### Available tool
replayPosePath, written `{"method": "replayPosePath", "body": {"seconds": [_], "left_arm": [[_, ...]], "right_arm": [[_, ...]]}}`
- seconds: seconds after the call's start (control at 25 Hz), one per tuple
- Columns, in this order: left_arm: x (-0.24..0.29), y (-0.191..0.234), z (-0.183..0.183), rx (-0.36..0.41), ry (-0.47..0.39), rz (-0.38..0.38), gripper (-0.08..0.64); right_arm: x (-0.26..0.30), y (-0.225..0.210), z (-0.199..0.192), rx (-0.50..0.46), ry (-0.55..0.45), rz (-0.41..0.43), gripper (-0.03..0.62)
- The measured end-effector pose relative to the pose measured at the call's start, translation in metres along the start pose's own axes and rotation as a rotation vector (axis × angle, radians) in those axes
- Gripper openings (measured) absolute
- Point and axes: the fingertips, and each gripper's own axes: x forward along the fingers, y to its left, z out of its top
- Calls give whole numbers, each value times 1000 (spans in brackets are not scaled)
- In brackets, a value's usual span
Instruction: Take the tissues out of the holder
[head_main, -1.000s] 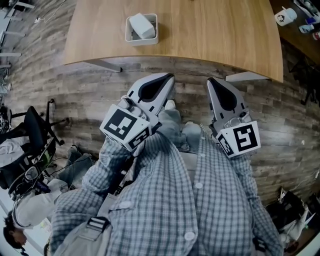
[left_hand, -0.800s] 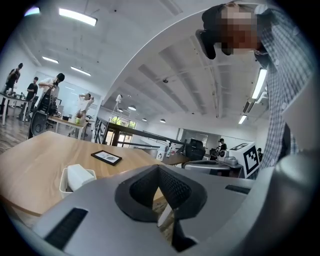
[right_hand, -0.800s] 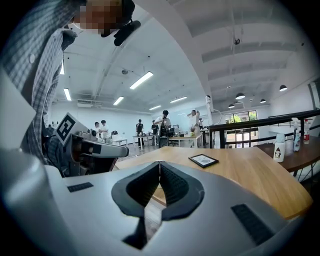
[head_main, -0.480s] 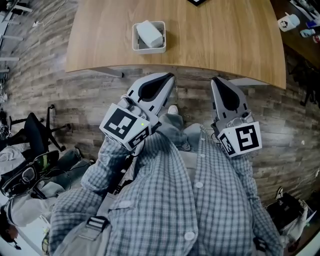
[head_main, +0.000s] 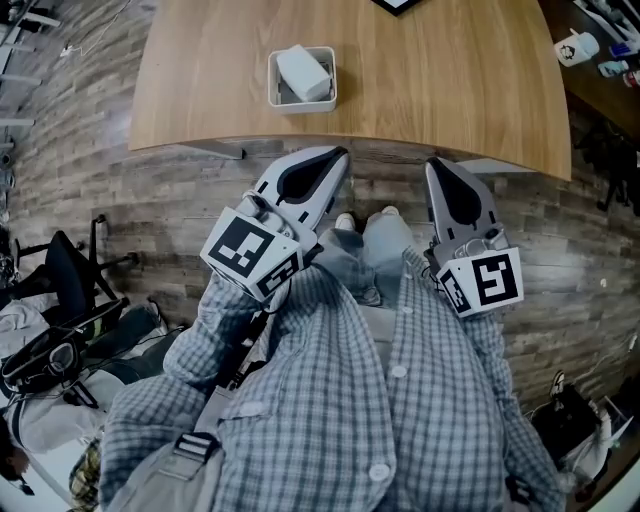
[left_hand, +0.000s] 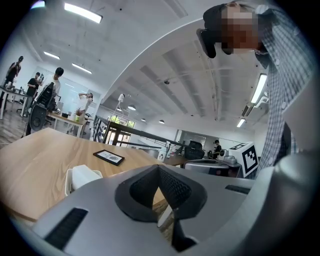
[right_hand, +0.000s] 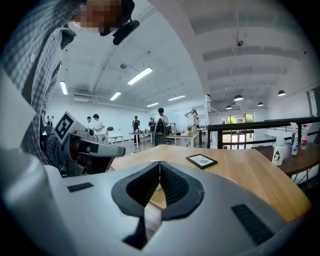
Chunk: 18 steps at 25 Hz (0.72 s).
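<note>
A white square holder (head_main: 275, 88) stands on the wooden table (head_main: 450, 80) near its front edge, with a white tissue pack (head_main: 304, 72) lying in it. In the left gripper view the holder (left_hand: 68, 182) and the pack (left_hand: 86, 175) show low at the left, beyond the jaws. My left gripper (head_main: 341, 154) is shut and empty, held before my chest short of the table edge. Just as far from the table, my right gripper (head_main: 431, 162) has its jaws together with nothing in them. Both point toward the table.
A black framed card (left_hand: 109, 157) lies farther back on the table. A mug (head_main: 573, 44) and bottles sit on another table at the right. An office chair (head_main: 60, 270) and bags stand on the floor at the left. Several people stand far off in the room.
The table and holder have slid lower and to the right in the head view as I step closer; a second foot now shows. Both grippers keep their pose, still shut.
</note>
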Motion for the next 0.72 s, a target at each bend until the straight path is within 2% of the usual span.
{"method": "replayPosePath", "body": {"seconds": [0.24, 0.72], "left_arm": [[9, 1, -3, -11, -4, 18, 0], [50, 26, 9, -8, 4, 89, -1]], "right_arm": [[-2, -18, -3, 3, 2, -16, 11], [36, -58, 3, 0, 9, 68, 11]]}}
